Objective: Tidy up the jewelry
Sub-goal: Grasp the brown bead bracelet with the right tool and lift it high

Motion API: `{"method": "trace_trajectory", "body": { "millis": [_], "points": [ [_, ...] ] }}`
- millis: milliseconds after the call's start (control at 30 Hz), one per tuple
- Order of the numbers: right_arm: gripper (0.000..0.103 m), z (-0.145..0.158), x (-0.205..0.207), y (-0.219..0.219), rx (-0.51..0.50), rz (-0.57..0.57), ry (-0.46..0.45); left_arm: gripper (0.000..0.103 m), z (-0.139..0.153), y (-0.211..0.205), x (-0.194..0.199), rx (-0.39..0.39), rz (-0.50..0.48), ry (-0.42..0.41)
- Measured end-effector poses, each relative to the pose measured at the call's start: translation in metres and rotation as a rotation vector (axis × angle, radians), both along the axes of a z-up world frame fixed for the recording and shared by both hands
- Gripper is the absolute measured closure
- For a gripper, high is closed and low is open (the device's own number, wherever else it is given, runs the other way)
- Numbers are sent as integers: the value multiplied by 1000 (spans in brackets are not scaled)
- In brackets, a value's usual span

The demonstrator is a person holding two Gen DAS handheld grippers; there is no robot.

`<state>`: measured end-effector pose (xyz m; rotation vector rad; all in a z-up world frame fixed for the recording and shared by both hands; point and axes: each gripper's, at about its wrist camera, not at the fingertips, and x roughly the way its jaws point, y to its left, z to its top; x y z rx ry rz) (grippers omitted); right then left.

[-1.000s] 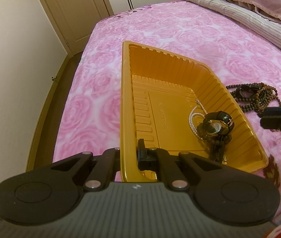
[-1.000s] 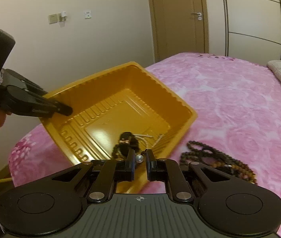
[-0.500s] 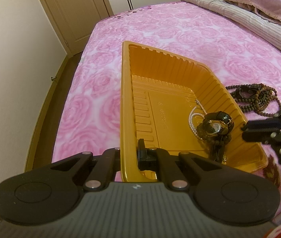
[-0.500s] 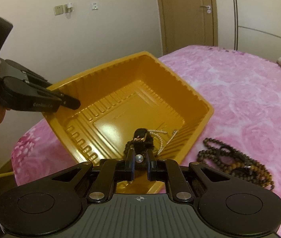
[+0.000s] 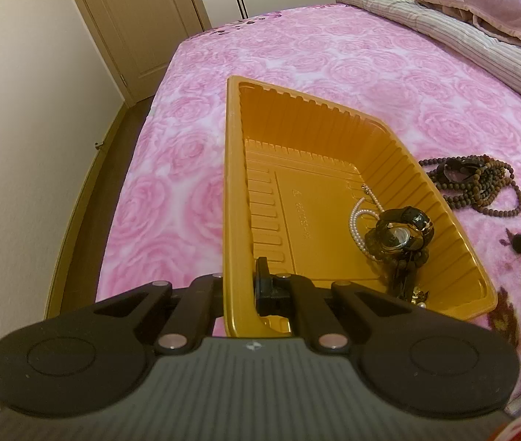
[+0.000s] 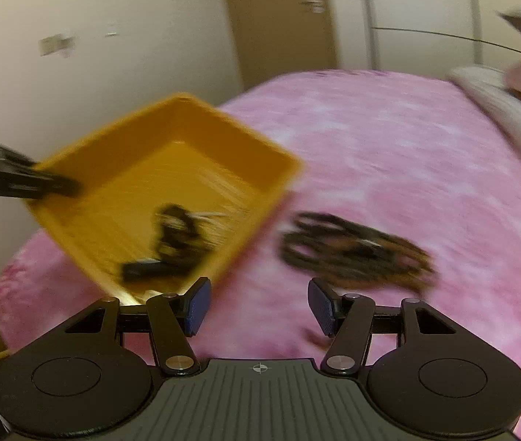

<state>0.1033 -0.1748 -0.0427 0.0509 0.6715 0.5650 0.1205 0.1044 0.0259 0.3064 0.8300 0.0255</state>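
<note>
**Tray pinned on left, right gripper free beside the loose beads**

Bed (image 5: 333,55): pink rose-print cover, soft and uneven; everything rests on it.

Orange tray (image 5: 308,125): ribbed plastic, sits near the bed's corner. Left gripper (image 5: 240,286) is clamped on the tray's near rim, one finger outside the wall and one inside. Tray looks steadied by this hold.

Tray contents, far right corner: black watch (image 5: 403,228) with a pale dial, lying on a dark bead bracelet; a white pearl strand (image 5: 357,220) just beside it; a few small gold-coloured bits near the corner, too small to identify.

Brown bead necklace (image 6: 355,250): heaped loosely on the cover just outside the tray's right wall, with a dark band (image 5: 458,169) lying on the heap. Not yet in the tray.

Right gripper (image 6: 258,307): jaws spread wide, nothing between the blue pads (image 6: 196,305). Right wrist view is motion-blurred. It hangs above the cover, between tray wall and bead heap.

Judgement: step in hand is picking up the bead heap. To do well:
- Come down over the thickest part of the heap, so several loops are caught.
- Close fully before lifting; strands may slip or trail.
- Lift high enough to clear the tray wall.
- Keep the left hold firm; light tray may skid on fabric.
</note>
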Motion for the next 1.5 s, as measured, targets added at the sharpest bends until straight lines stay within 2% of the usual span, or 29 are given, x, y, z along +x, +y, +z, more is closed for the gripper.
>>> {"method": "trace_trajectory", "body": {
  "millis": [167, 333, 400, 533, 600, 667, 700, 800, 867, 1000, 1200, 1500],
  "points": [
    [45, -13, 6, -41, -38, -152, 33, 100, 0, 0, 0, 1, -1, 0],
    [46, -22, 23, -65, -43, -230, 33, 100, 0, 0, 0, 1, 0, 0],
    [60, -24, 33, -67, -46, -240, 39, 100, 0, 0, 0, 2, 0, 0],
    [68, -35, 56, -63, -81, -239, 88, 100, 1, 2, 0, 1, 1, 2],
    [76, -44, 67, -62, -79, -252, 123, 100, 0, 1, 0, 1, 1, 1],
    [82, -46, 71, -59, -96, -254, 114, 100, 0, 1, 0, 3, 2, 2],
    [90, -45, 72, -58, -108, -252, 112, 100, 0, 2, 0, 3, 2, 2],
    [96, -41, 71, -57, -124, -249, 121, 100, 0, 2, 1, 2, 2, 2],
    [96, -35, 66, -59, -124, -246, 117, 100, 0, 3, 1, 3, 2, 2],
    [96, -10, 45, -63, -150, -254, 32, 100, 0, 3, 1, 3, 1, 2],
    [96, 44, 20, -79, -148, -265, -109, 100, 0, 3, 1, 3, 1, 1],
    [96, 119, 4, -90, -158, -252, -298, 100, 1, 1, 0, 2, -1, -2]
  ]
}}
